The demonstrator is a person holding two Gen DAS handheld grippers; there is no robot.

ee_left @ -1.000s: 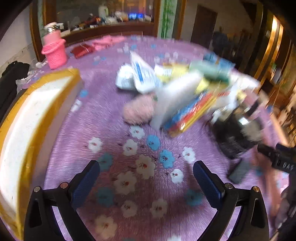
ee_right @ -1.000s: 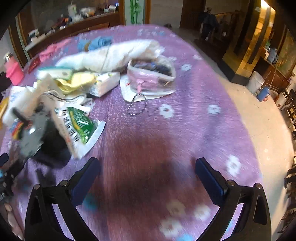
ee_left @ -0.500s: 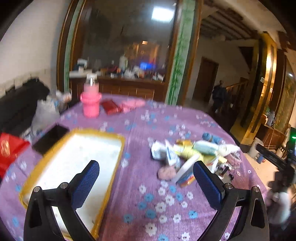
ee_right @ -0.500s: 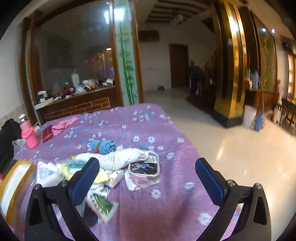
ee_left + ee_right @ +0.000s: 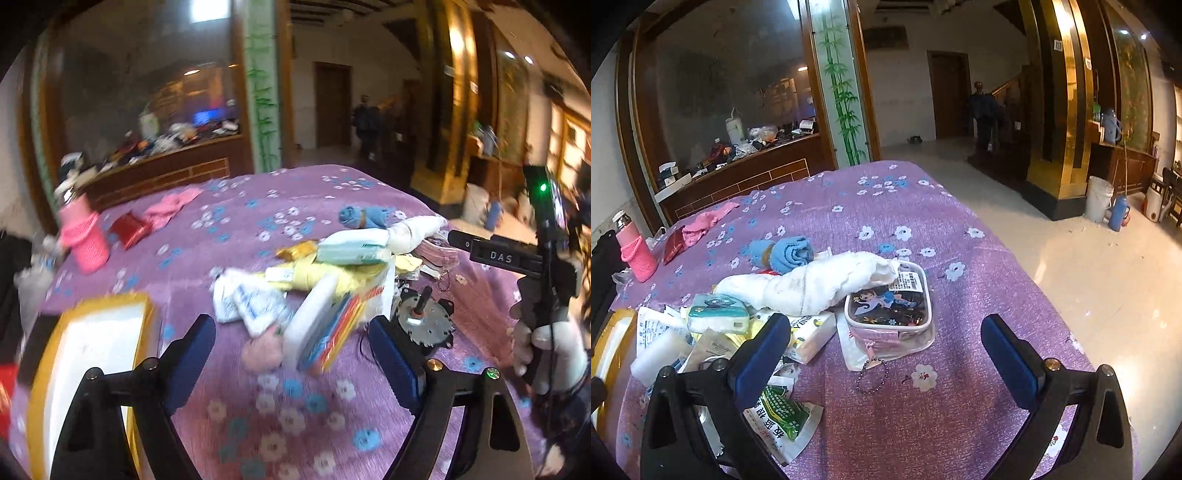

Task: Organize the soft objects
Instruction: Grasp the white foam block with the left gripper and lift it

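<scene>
Nothing is gripped yet: both hand-held grippers, left just narrowing and right, hover open-jawed and empty over the pile at 12 o'clock, tray at 9; next, probably pick one soft piece

Pink bottle in a knit sleeve is standing near the table's far left edge, red packet lying just beside it. Small metal motor is sitting on the purple floral tablecloth beside the pile. Bead bracelet is lying nearer the front. White bucket and blue flask are standing on the floor, well apart from the table.
</scene>
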